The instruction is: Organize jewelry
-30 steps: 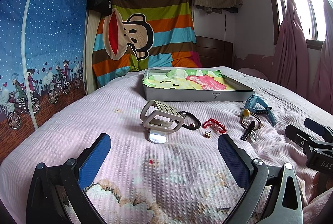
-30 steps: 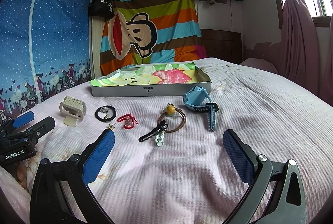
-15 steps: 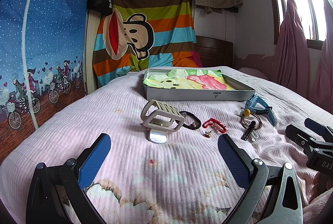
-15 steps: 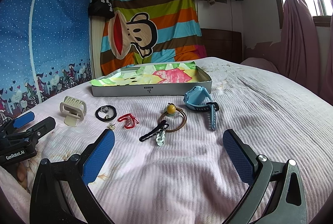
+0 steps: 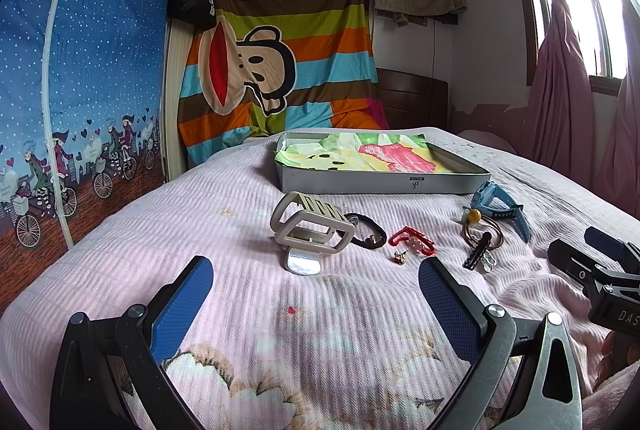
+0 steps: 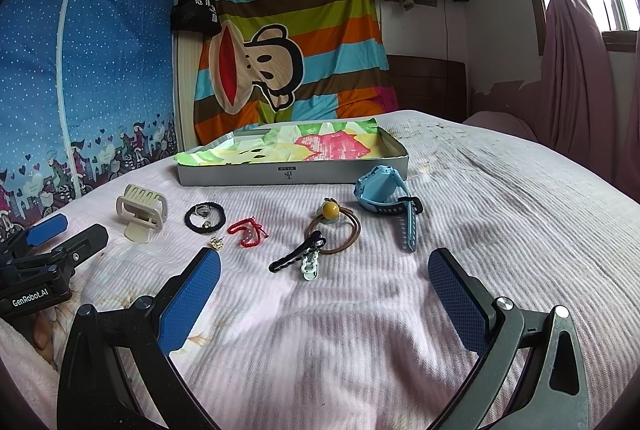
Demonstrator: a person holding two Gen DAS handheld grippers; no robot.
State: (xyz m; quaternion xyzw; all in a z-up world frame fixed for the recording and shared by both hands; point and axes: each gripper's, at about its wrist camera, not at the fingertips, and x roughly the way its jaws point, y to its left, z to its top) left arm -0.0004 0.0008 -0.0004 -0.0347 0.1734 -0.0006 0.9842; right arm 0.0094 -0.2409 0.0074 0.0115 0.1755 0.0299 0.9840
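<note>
A row of small items lies on the pink bedspread in front of a grey tray lined with bright cloth. From left: a beige claw hair clip, a black bracelet, a small gold earring, a red cord bracelet, a black hair clip, a brown hair tie with a yellow bead, and a blue watch. My left gripper and right gripper both stand open and empty, short of the items.
A striped cartoon blanket hangs on the far wall. A blue printed wardrobe stands at the left, pink curtains at the right. The left gripper's body shows in the right wrist view, the right gripper's body in the left.
</note>
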